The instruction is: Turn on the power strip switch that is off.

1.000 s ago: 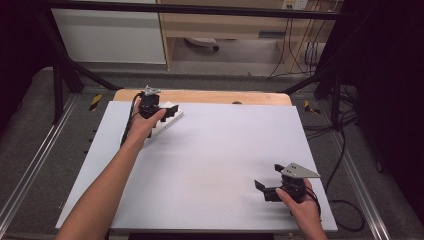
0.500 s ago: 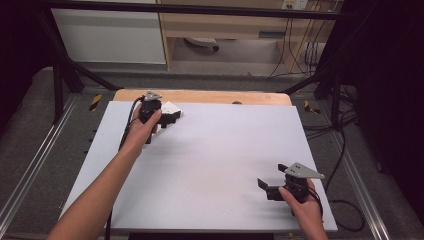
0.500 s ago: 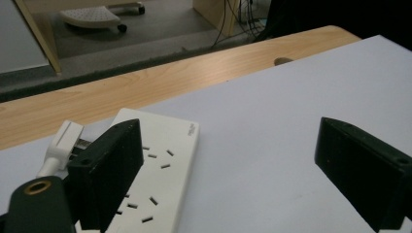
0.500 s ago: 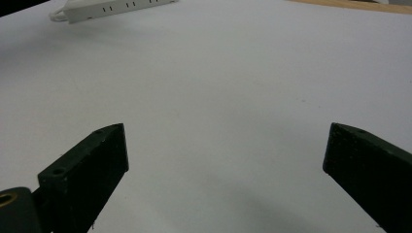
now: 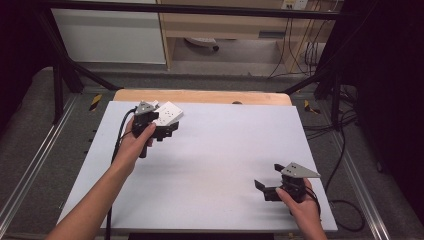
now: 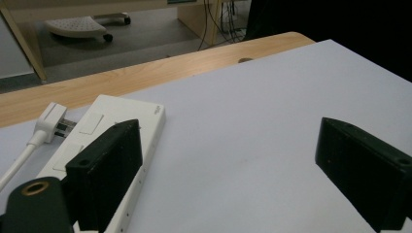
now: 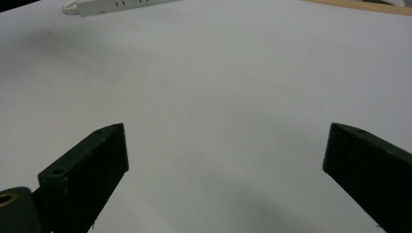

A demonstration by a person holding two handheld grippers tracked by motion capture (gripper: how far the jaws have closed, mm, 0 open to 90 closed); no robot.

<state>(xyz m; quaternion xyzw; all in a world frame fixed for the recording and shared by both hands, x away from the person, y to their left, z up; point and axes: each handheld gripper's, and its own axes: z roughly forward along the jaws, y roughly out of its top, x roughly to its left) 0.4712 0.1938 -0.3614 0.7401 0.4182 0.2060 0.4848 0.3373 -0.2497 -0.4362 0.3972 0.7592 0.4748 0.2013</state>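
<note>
A white power strip (image 5: 168, 113) lies flat at the far left of the white board, with a white plug (image 6: 50, 123) and cable in its end. My left gripper (image 5: 167, 131) hovers just in front of it, open. In the left gripper view the strip (image 6: 114, 127) lies partly behind the left jaw, and nothing is between the jaws of my left gripper (image 6: 232, 145). My right gripper (image 5: 265, 190) sits near the board's front right corner, also open. The right gripper (image 7: 223, 133) holds nothing in its own view, which shows the strip (image 7: 121, 5) far off at the top left.
The white board (image 5: 225, 150) rests on a wooden table whose edge (image 5: 200, 96) shows at the back. Metal frame rails run along both sides. Cables (image 5: 345, 150) hang off the right side, beyond the board.
The strip, seen thin and slanted at the left jaws a second ago, now lies flat. The left gripper has drawn back toward the person. The right gripper has shifted slightly nearer the front edge.
</note>
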